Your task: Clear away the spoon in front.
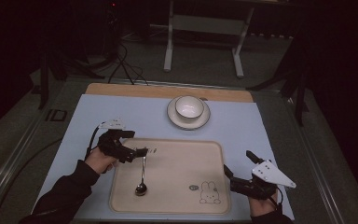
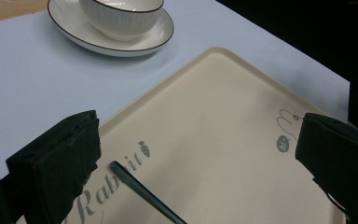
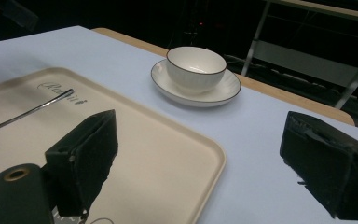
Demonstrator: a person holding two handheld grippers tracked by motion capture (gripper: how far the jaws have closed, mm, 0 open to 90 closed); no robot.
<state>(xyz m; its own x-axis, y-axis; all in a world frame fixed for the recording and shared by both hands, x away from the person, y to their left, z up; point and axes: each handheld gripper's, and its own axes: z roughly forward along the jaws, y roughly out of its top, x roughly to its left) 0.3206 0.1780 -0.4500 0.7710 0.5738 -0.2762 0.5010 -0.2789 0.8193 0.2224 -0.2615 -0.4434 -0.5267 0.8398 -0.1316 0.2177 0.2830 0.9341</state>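
A metal spoon lies on the beige tray, bowl end toward me and handle pointing away. My left gripper hovers open over the tray's near-left corner. In the left gripper view the handle tip lies on the tray between the wide-apart jaws, touched by neither. My right gripper stands open at the tray's right edge, holding nothing. From the right gripper view its jaws frame the tray rim, with the spoon handle far to the left.
A white bowl sits in a white saucer beyond the tray on the pale blue mat. A rabbit drawing marks the tray's near-right corner. A wooden table edge runs behind the mat.
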